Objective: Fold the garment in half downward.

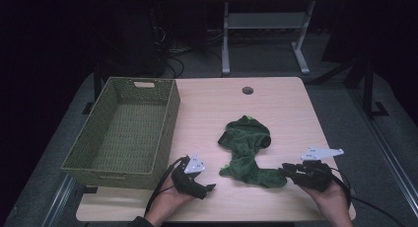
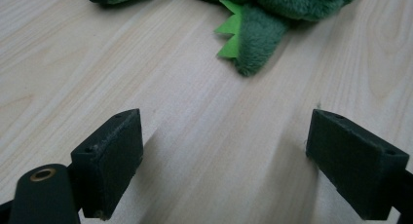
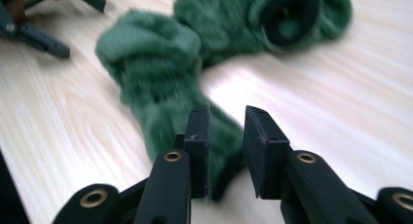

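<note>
Nearest us in the high view were our two hands at the near edge of the tabletop, each with its tongs lying low on the wood. Our left tongs sat just beside the near right corner of the green woven basket, which stood hollow on the left side of the tabletop with nothing visible inside. Our right tongs touched the near end of the green plush toy, which sprawled in the middle of the tabletop, apart from the basket. From the left gripper view, our left tongs stood wide open over bare wood with nothing between them, and the toy's fuzzy limb with its bright green felt spikes lay a little way ahead, untouched. From the right gripper view, our right tongs were only partly parted; the left jaw lay against the toy's near end, yet a gap showed between the pads and the plush was not pinched, so we judged them open and not gripping. The toy's dark opening faced the camera farther off. We judged the work barely begun: the toy was neither lifted nor in the basket, and a firm grasp, a carry and a drop were all left to do.
</note>
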